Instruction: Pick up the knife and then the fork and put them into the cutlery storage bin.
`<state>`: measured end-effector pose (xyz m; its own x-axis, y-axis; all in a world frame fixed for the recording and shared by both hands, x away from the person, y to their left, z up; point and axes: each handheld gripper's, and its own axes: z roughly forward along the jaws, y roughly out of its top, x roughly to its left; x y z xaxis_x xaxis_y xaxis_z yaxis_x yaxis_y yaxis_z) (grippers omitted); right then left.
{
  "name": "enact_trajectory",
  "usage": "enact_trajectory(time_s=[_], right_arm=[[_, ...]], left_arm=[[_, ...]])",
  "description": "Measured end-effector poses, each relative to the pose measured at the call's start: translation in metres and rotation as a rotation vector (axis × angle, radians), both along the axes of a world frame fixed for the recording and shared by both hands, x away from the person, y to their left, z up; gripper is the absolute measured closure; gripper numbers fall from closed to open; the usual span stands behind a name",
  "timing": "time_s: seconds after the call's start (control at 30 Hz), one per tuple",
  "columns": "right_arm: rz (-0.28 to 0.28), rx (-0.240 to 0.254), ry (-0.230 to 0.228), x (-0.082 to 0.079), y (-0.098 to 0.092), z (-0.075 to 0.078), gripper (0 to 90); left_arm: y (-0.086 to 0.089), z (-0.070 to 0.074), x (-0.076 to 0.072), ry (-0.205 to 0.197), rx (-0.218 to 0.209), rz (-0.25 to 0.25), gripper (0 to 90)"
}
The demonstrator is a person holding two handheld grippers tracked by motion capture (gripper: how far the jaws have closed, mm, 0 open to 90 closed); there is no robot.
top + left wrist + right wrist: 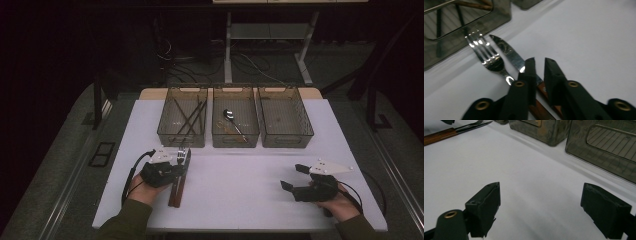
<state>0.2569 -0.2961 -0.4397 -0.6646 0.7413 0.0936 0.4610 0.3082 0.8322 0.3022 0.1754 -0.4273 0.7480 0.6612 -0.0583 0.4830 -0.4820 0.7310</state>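
A fork (491, 62) and a serrated knife (509, 52), both with wooden handles, lie side by side on the white table (250, 195) in front of the left bin. My left gripper (540, 61) is shut on the knife where the blade meets the handle; the fork lies just outside its jaws. In the high view the left gripper (181, 165) sits over the two handles (176, 192). My right gripper (293, 176) hovers open at the table's right front, and its jaws (541, 192) stand wide apart with bare table between them.
Three translucent bins stand in a row at the back: the left bin (181, 139) holds several dark sticks, the middle bin (235, 141) a spoon (228, 114), the right bin (287, 141) looks bare inside. Cables trail from both grippers.
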Motion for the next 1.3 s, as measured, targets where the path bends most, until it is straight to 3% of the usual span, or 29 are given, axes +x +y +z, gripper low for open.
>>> enact_trajectory(time_s=[0.07,0.13,0.23,0.37,0.7,1.0,1.3], right_arm=[[-0.001,-0.004,-0.002,0.0,0.0,0.0,16.3],[0.001,-0.003,-0.003,0.0,0.0,0.0,16.3],[0.001,-0.007,-0.004,-0.001,0.0,0.001,16.3],[0.001,-0.008,-0.007,-0.001,0.001,0.001,16.3],[0.001,-0.009,-0.005,-0.001,0.0,0.001,16.3],[0.001,-0.008,-0.008,-0.001,0.0,0.001,16.3],[0.003,-0.008,-0.01,-0.001,0.001,0.001,16.3]], left_arm=[[-0.001,0.0,0.004,0.004,0.02,0.017,89.1],[-0.002,-0.002,0.006,0.02,0.023,0.024,89.1],[-0.006,-0.005,0.006,0.036,0.059,0.022,89.2],[-0.007,-0.007,0.007,0.022,0.074,0.03,89.2],[-0.01,-0.011,0.009,0.058,0.118,0.017,89.3],[-0.016,-0.014,0.005,0.071,0.095,-0.003,89.3],[-0.037,-0.014,-0.001,0.079,0.081,-0.084,89.3]])
